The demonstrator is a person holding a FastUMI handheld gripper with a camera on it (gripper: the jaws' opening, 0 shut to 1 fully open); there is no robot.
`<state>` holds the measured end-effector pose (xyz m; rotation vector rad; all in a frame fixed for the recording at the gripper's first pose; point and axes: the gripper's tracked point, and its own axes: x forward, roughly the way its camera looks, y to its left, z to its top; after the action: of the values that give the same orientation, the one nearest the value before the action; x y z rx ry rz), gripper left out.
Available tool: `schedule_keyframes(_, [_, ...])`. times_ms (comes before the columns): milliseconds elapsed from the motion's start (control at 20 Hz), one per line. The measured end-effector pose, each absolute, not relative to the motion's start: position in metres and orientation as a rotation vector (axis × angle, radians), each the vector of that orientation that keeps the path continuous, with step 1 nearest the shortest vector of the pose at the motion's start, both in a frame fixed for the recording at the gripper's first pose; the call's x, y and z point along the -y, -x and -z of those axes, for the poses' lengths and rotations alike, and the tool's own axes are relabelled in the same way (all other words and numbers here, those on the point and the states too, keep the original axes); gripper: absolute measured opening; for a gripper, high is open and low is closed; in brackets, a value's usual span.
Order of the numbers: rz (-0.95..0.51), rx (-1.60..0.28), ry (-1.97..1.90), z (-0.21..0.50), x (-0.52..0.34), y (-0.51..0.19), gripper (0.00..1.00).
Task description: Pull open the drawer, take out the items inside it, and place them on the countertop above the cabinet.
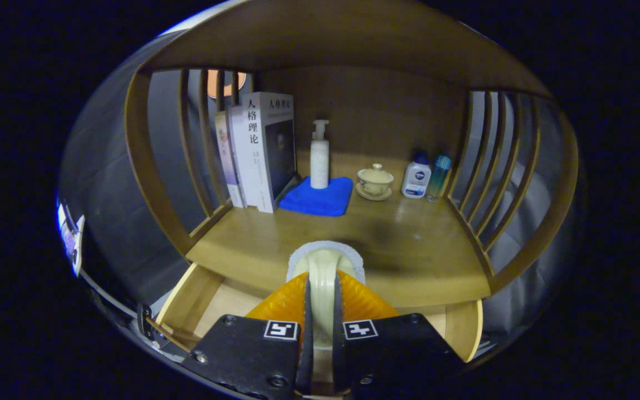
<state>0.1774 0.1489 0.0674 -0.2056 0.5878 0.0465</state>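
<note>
My gripper (323, 311) pinches a pale brush (324, 266) edge-on, both fingers pressed on its sides; its bristled head pokes out just ahead of the tips, above the front edge of the countertop (409, 244); the open drawer (198, 300) lies below and behind the fingers, its inside mostly hidden. I judge the brush still needs carrying forward; let go here and it could tip off the lip back into the drawer; push too far and it could knock the cup (375, 181) or the pump bottle (320, 155) on the blue cloth (320, 200). Beyond the tips I count three books (259, 150), one pump bottle, one cloth, one lidded cup, two small bottles (425, 176).
</note>
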Motion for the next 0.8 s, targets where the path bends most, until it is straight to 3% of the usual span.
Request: schedule_keyframes(800, [-0.008, -0.688, 0.091, -0.044, -0.132, -0.259, 0.17])
